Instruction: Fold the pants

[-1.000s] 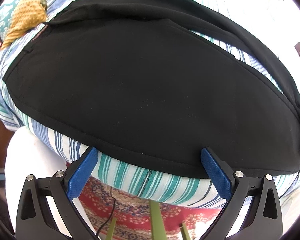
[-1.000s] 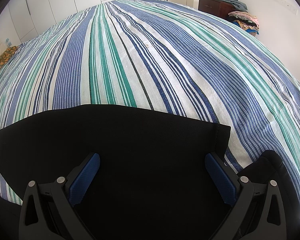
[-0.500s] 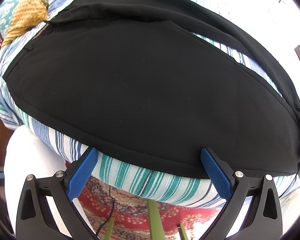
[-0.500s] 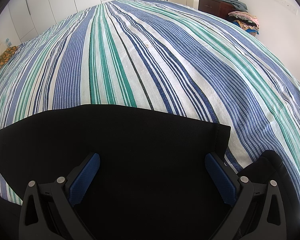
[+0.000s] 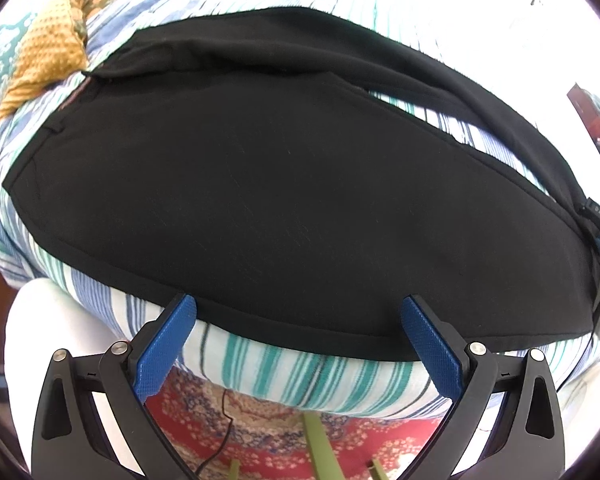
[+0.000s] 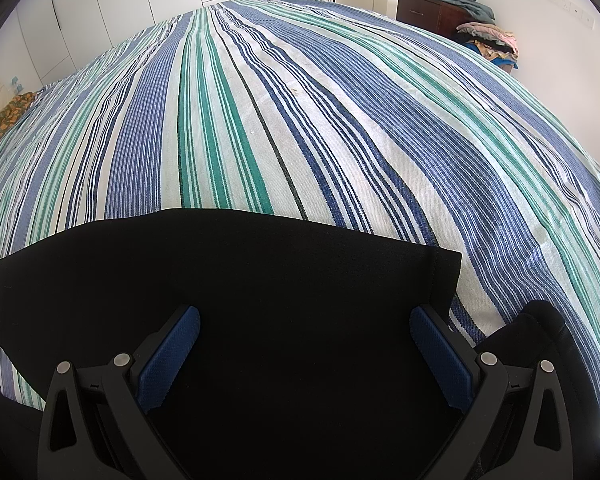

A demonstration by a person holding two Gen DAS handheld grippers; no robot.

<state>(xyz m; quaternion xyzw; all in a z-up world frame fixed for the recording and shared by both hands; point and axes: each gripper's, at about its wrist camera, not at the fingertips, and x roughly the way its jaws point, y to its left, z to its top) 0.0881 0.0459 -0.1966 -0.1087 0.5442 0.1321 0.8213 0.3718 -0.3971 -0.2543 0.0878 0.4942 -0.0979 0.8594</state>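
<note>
Black pants (image 5: 284, 200) lie spread flat on a blue, green and white striped bedsheet (image 5: 300, 372), near the bed's front edge. My left gripper (image 5: 300, 340) is open and empty, its blue pads at the pants' near edge over the bed's side. In the right wrist view a pant leg (image 6: 284, 320) with its hem at the right lies on the bedsheet (image 6: 300, 120). My right gripper (image 6: 304, 352) is open and empty just above that leg. A second black fold (image 6: 540, 344) shows at the lower right.
A yellow and green patterned cloth (image 5: 48, 52) lies at the bed's far left. A red patterned rug (image 5: 280, 440) and green legs (image 5: 320, 448) are on the floor below the bed edge. A dark wooden cabinet with piled clothes (image 6: 460, 12) stands by the far wall.
My left gripper has drawn back and down slightly, so the pants sit higher in its view. The right gripper has not moved.
</note>
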